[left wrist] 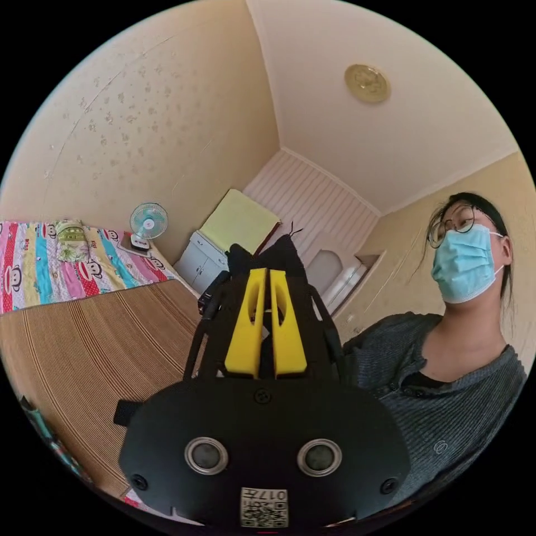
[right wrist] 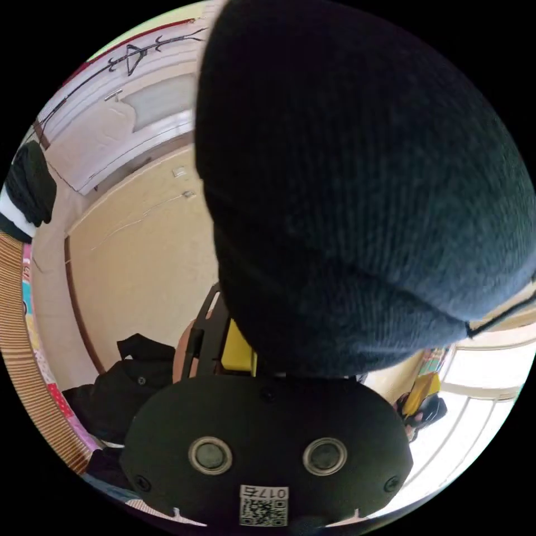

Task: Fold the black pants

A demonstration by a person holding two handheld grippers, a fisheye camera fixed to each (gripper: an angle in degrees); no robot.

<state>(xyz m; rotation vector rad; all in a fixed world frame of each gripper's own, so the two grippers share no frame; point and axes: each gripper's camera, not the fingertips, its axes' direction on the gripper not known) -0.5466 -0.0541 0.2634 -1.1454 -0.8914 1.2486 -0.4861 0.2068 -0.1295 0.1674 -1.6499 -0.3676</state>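
Observation:
My left gripper (left wrist: 269, 272) points up toward the ceiling. Its yellow jaws are pressed together, with a bunch of the black pants (left wrist: 282, 250) pinched at their tips and a loose thread sticking out. In the right gripper view, a broad fold of the black pants (right wrist: 357, 184), ribbed and hemmed, drapes over my right gripper (right wrist: 267, 290) and hides its tips. One yellow finger (right wrist: 239, 349) shows under the cloth, standing close to the middle line as a shut jaw does.
A person in a grey sweater (left wrist: 446, 385) stands close on the right. A bed with a woven mat (left wrist: 84, 346) and a colourful quilt (left wrist: 56, 262) lies to the left, with a small fan (left wrist: 148, 221) and white cabinet (left wrist: 201, 262) behind. Dark clothes (right wrist: 117, 385) are heaped low on the left.

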